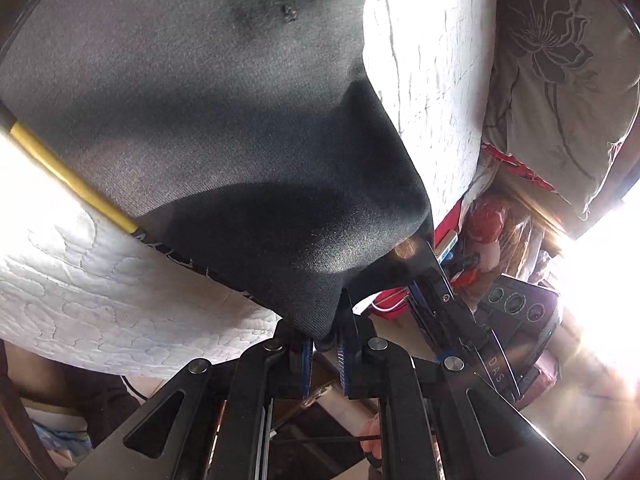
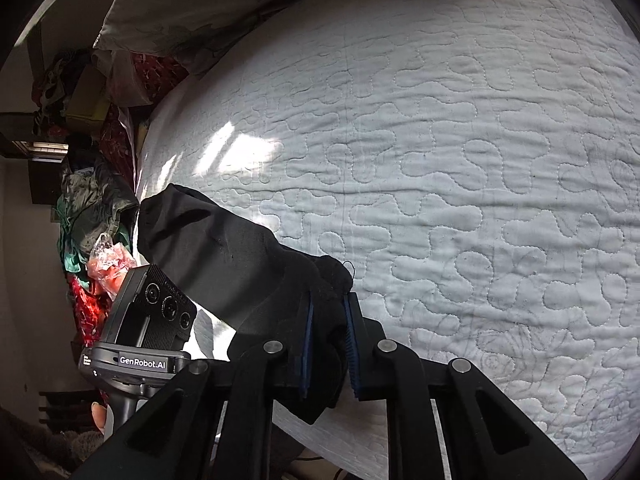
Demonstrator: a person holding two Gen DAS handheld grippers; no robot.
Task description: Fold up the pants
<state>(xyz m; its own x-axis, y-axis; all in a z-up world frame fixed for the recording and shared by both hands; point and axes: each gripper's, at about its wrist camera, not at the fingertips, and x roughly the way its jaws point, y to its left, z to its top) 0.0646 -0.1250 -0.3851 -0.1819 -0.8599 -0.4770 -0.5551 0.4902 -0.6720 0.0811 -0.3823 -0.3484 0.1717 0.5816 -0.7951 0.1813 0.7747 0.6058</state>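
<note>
Both tools grip the black pants (image 1: pixel 240 152) — left tool (image 1: pixel 325 344) pinching a corner at lower centre, right tool (image 2: pixel 328 332) clamped on bunched fabric — over the white quilted bed (image 2: pixel 460 160).

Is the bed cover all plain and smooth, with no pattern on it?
No, the white bed cover has wiggly stitched shapes quilted all over it.
</note>
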